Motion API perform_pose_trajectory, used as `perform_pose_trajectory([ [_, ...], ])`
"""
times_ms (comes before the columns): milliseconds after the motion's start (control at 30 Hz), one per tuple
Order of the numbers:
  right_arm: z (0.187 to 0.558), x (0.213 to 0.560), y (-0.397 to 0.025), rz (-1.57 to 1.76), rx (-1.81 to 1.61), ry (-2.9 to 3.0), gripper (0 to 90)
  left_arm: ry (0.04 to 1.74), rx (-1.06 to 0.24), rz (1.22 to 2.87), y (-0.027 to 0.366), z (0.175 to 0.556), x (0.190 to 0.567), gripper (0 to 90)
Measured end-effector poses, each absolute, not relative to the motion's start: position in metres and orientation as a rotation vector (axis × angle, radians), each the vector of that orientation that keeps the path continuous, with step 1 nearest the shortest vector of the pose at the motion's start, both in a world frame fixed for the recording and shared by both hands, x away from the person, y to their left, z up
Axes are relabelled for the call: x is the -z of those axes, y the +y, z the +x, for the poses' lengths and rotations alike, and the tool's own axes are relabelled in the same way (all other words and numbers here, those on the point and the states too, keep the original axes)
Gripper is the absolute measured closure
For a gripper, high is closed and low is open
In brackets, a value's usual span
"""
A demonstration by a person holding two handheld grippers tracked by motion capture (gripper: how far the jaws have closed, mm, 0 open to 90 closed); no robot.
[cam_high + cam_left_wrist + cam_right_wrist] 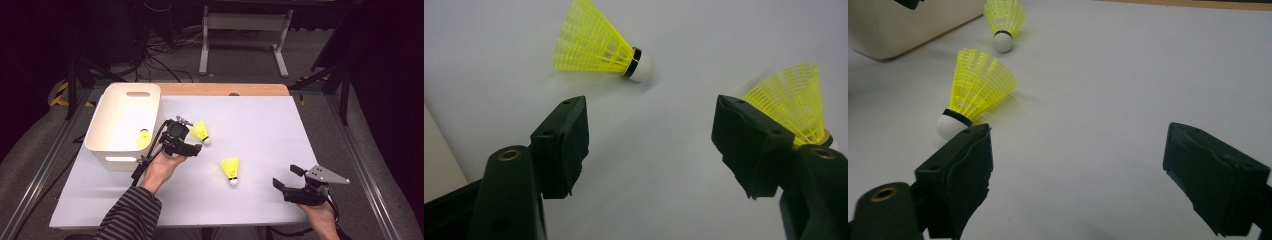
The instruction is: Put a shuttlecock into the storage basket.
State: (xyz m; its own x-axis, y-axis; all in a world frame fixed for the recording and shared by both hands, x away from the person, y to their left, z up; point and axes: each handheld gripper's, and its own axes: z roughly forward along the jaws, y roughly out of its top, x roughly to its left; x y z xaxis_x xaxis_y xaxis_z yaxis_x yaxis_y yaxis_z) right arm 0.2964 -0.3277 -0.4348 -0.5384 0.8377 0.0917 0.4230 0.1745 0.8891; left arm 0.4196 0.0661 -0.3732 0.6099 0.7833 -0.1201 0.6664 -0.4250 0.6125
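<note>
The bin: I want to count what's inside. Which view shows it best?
The high view: the bin is seen from above, one shuttlecock inside. The right gripper view shows its outer wall; the left gripper view, a pale edge.

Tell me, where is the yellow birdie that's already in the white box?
In the high view, that shuttlecock lies inside the white bin at the table's left, against its right wall, just left of the left gripper.

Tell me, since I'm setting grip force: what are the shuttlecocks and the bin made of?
Shuttlecocks: likely thin moulded plastic, open yellow mesh skirts; white matte heads, possibly foam or cork. Bin: probably rigid plastic, smooth off-white walls, moulded handle slot.
</note>
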Motion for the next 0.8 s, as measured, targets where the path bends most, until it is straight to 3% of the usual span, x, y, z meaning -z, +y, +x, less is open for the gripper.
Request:
perform_pose_trajectory([
  [800, 0.302, 0.435, -0.333, 1.214, -1.316, 1.986, 13.0, 1.161, -0.266, 2.217, 0.057, 0.448, 0.376, 32.3],
])
